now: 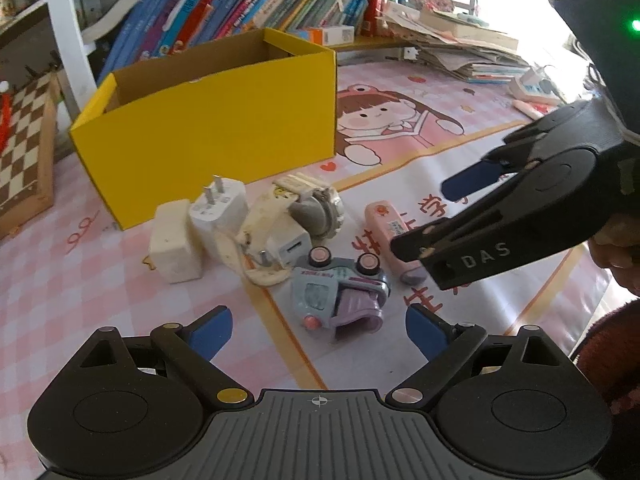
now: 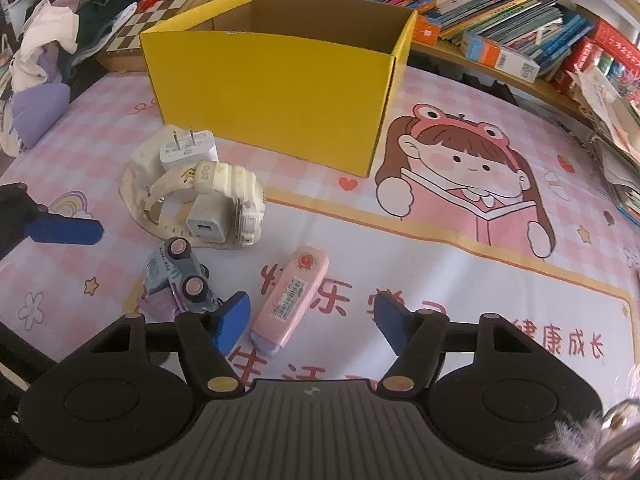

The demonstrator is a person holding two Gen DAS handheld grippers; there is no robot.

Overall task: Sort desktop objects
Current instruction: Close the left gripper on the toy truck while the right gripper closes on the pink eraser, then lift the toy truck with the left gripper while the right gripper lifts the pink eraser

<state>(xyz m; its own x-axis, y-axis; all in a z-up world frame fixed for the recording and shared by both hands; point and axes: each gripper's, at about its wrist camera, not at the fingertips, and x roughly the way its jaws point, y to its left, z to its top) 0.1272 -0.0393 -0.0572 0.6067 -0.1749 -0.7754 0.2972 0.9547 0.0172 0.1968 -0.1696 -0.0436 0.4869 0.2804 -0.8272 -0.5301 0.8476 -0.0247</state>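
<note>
Lay on the mat [image 2: 440,216] in a tight cluster just before the yellow box [image 2: 272,92]: two chargers [image 2: 188,150] side by side, a third charger [image 2: 206,226] ringed by the watch [image 2: 224,188], a toy car [image 2: 180,280] tipped on its side, and a pink eraser [image 2: 290,300].

Hovered near the eraser with jaws wide and nothing between them: right gripper [image 2: 310,320]. Hung just short of the car, likewise spread wide and empty: left gripper [image 1: 318,326]. Could not see into the box far enough to tell what, if anything, it held.

Risks, judged from this: crowded close over the same patch, so liable to knock fingers together or nudge the car. Stood on a rounded flank, wheels up, so likely to roll away under a glancing touch. Looped round the charger, so apt to drag it along if the watch strap were lifted.

Ran from near-left to far-right in the right wrist view: the eraser's long axis, purple cap toward the gripper, orange print toward the box. Pointed roughly the same way: the car.
</note>
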